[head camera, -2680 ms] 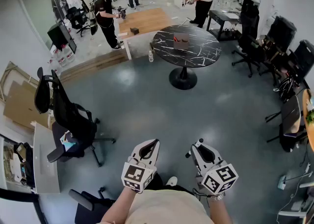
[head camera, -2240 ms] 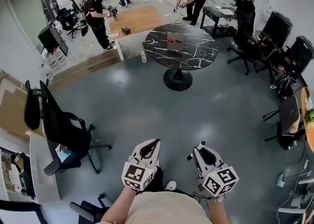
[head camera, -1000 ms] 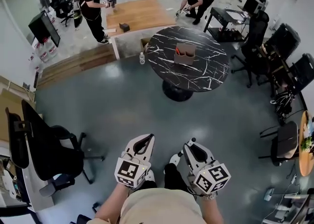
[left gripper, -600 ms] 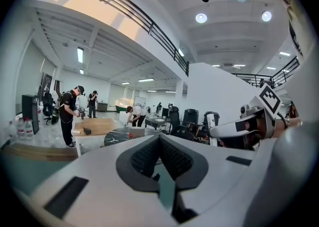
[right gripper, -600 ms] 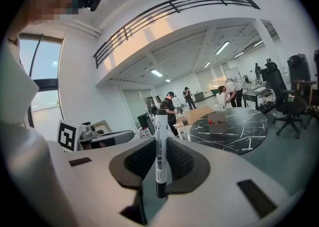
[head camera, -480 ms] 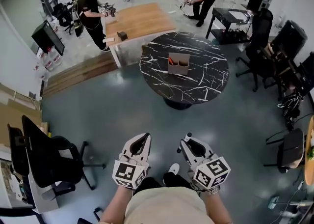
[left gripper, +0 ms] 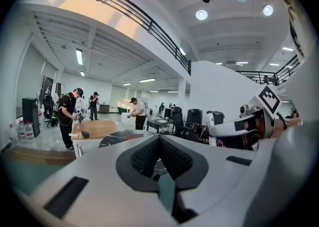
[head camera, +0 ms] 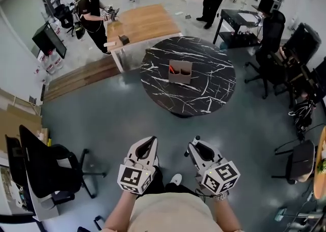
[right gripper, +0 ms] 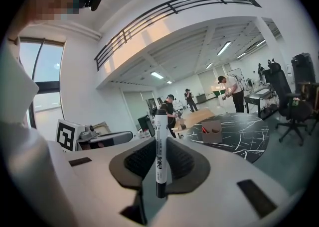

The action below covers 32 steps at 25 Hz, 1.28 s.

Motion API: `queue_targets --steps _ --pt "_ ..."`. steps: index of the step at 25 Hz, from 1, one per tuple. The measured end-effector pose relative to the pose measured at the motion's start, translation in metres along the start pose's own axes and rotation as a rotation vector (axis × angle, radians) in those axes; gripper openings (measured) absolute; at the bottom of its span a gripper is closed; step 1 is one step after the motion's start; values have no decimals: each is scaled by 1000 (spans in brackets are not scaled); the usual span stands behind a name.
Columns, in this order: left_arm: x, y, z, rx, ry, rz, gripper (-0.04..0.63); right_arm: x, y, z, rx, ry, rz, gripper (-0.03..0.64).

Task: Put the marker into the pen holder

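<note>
Our right gripper (head camera: 195,144) is clamped on the marker (right gripper: 160,156), which stands upright between its jaws; our left gripper (head camera: 151,143) is closed on nothing. So the pick-up looks done — the carry and the drop remain. The pen holder (head camera: 180,71) sits far ahead on the round black marble table (head camera: 214,91), well apart from us, something red in its left compartment.

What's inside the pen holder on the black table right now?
A red item sticks up in the pen holder's compartment at the head view's left. Nothing shows in the other; the walls hide both bottoms.
</note>
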<state>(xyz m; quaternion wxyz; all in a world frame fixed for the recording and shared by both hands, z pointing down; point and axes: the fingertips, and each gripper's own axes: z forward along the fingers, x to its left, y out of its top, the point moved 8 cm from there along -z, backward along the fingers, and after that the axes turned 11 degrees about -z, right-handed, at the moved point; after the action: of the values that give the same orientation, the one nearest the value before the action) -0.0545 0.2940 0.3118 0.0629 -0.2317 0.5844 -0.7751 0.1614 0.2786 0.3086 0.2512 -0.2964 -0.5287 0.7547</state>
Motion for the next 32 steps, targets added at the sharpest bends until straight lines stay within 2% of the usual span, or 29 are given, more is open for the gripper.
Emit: queue_targets --steps 8,13,19,22,25,32 --pt "34 13 85 40 -95 -4 8 -49 10 44 43 -94 32 78" --pt "78 45 157 34 -187 -17 8 -82 43 96 55 -178 24 78" --pt "139 76 216 47 -254 -25 8 -107 73 163 30 -262 25 78" --pt "163 87 237 47 -269 -20 8 -116 84 190 27 -288 29 78" --pt "180 95 250 40 -271 -48 8 -122 94 211 35 -293 18 78" --pt "198 93 276 47 -270 -88 8 -142 107 240 55 -285 -9 78"
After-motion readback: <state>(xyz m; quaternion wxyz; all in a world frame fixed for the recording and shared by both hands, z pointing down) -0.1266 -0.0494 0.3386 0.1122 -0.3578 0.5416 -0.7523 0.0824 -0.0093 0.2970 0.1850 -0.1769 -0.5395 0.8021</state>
